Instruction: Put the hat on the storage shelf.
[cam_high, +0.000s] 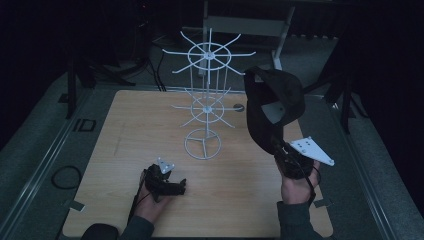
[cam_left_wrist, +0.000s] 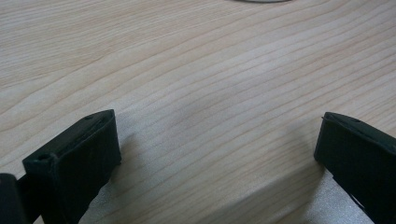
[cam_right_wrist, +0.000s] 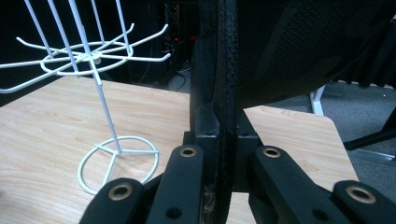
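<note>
Your right gripper (cam_right_wrist: 226, 186) has its jaws pressed onto the cap (cam_high: 274, 107), pinching the edge of the brim between them; in the right gripper view the dark stitched edge runs straight up through the pinch, with the mesh crown spreading above and to the right. The cap is off the table (cam_high: 125, 165), held aloft on the right side, crown uppermost and tilted away from you. In the high view it hangs just beside the rack (cam_high: 206, 100), near the right-hand prongs of the upper tier, not touching any that I can make out.

Your left gripper (cam_left_wrist: 217, 154) has its jaws spread wide with nothing between them, resting low over bare wood at the near left, well apart from the cap and the rack's ring base (cam_right_wrist: 117, 161).

Judgement: the step in hand is the carry, cap lifted and being brought to the rack for hanging. The hanging itself is not yet done.

The next move calls for you to bring the cap's opening or rear strap over the tip of one upper prong, then lower until the prong bears the weight before you let the jaws part. The rack is light wire (it looks easy to tip), so approach along the prong rather than across it. The left gripper is free to steady the base if needed.
</note>
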